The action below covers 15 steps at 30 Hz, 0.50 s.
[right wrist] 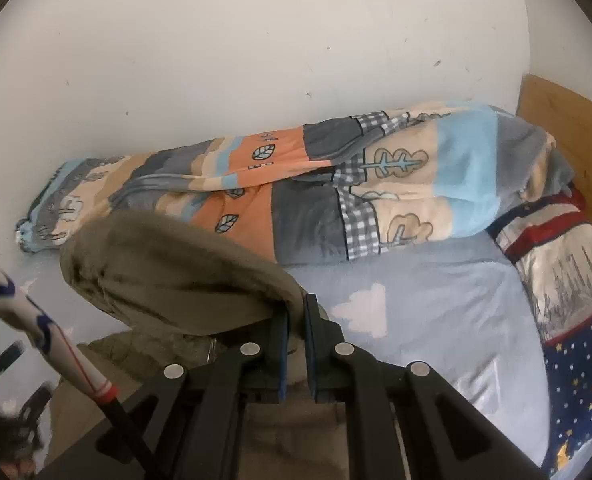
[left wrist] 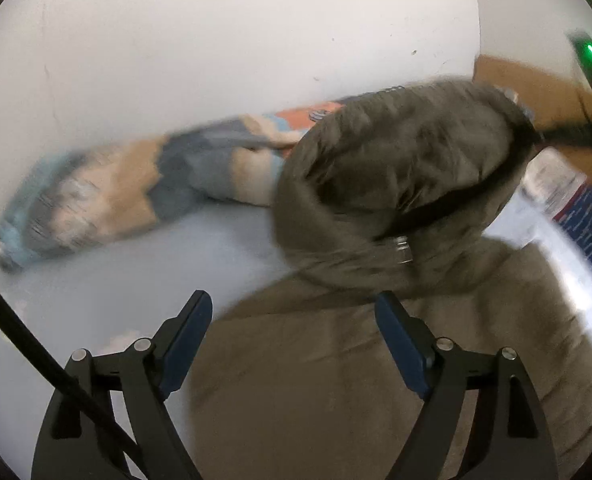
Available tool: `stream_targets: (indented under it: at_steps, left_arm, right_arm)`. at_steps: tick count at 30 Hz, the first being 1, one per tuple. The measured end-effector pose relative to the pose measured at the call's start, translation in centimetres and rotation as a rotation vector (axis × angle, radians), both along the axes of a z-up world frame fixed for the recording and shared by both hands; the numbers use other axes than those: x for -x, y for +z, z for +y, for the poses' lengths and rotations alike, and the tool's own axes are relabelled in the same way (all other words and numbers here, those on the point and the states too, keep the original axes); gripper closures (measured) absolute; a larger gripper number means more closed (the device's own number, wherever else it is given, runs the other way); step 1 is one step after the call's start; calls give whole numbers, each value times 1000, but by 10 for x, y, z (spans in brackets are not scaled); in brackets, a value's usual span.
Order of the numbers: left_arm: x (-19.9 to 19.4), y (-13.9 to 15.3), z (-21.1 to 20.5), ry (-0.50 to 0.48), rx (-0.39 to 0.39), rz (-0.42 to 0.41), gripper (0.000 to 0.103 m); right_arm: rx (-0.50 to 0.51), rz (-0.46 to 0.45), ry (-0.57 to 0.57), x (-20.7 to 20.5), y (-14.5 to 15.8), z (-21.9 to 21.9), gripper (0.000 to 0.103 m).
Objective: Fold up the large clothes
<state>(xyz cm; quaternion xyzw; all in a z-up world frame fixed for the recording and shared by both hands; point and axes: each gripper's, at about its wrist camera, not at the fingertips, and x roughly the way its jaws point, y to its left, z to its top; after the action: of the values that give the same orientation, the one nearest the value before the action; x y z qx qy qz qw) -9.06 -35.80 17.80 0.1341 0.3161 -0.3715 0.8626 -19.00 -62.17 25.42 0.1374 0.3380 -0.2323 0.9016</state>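
An olive-green jacket (left wrist: 336, 380) lies spread on the bed, and one part of it (left wrist: 396, 168) is lifted and curled over, blurred. A metal fitting (left wrist: 402, 246) shows on the lifted part. My left gripper (left wrist: 293, 312) hovers over the flat part of the jacket, open, with nothing pinched between its blue pads. In the right wrist view my right gripper (right wrist: 298, 312) is shut on the edge of the raised jacket fabric (right wrist: 175, 272), which arches up to the left of the fingers.
A rolled patterned blanket (right wrist: 336, 184) lies along the white wall. The light blue sheet (right wrist: 436, 320) has white clouds. A starry quilt (right wrist: 576, 360) and a wooden headboard (right wrist: 568, 128) stand at the right. A white patterned cable (right wrist: 47, 328) crosses the lower left.
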Motion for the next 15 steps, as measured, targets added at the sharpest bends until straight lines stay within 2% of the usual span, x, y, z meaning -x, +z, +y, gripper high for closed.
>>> stream_targets:
  at_steps: [2, 4, 9, 14, 15]
  left_arm:
    - [-3, 4, -2, -10, 85, 80, 20]
    - [1, 7, 2, -19, 151, 115, 20]
    - [20, -6, 8, -71, 176, 181, 20]
    - [44, -31, 29, -115, 311, 449, 20]
    - [49, -34, 33, -107, 322, 475, 20]
  right_arm:
    - [-9, -16, 12, 17, 1, 5, 96]
    - [-30, -39, 20, 39, 2, 10, 96]
    - [-77, -80, 39, 92, -4, 36, 96]
    - [-106, -73, 9, 145, -27, 69, 96]
    - [-111, -70, 0, 153, -33, 73, 96]
